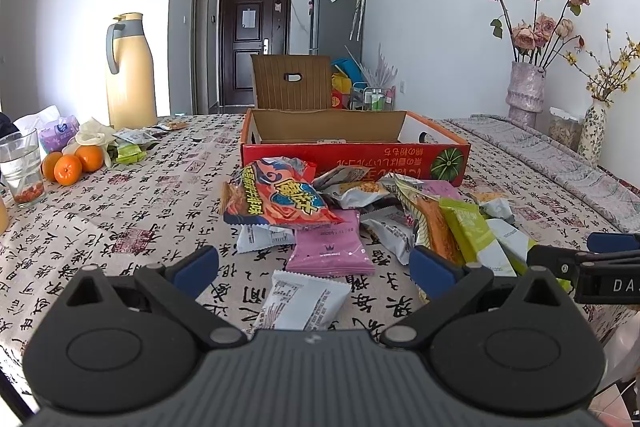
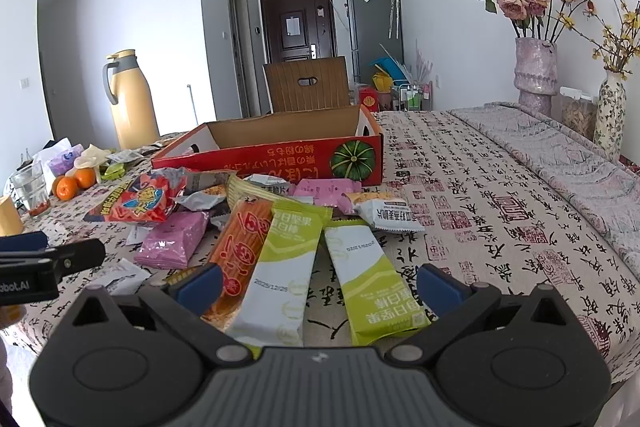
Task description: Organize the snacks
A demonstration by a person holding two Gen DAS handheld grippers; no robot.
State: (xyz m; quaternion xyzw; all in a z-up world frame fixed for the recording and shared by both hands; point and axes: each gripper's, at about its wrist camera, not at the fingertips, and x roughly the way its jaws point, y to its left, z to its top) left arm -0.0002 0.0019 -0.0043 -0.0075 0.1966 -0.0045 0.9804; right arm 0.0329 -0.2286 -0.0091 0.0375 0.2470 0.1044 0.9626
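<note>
The snacks lie in a loose heap on the table (image 1: pixel 120 211), just in front of the red cardboard box (image 1: pixel 352 155), which stands open and looks empty from here. All of them are thin foil or plastic packets, so they are probably light, crinkly and slippery, with soft or brittle contents that a hard squeeze could crush. The flat sealed ends look like the safest place to pinch.

The left claw (image 1: pixel 314 267) is spread wide with nothing between its blue pads; it hovers low over a white packet (image 1: pixel 304 301) and a pink packet (image 1: pixel 328 247). The white one lies apart from the heap and looks easiest to lift by its near end. The big orange chip bag (image 1: pixel 276 197) sits puffed on top of other packets and will likely deform when gripped.

The right claw (image 2: pixel 320 287) is also wide open and empty, above two long green-and-white bars (image 2: pixel 376 279) and an orange sausage stick (image 2: pixel 240 251). The bars are narrow and stiffer; a grip across the middle should hold.

Packets overlap, so pulling one may drag its neighbours. The two claws are close together. Oranges (image 1: pixel 72 163), a glass (image 1: pixel 22 167), a thermos (image 1: pixel 130 71) and flower vases (image 2: pixel 536 71) stand well apart from the heap and do not block the way to the box.
</note>
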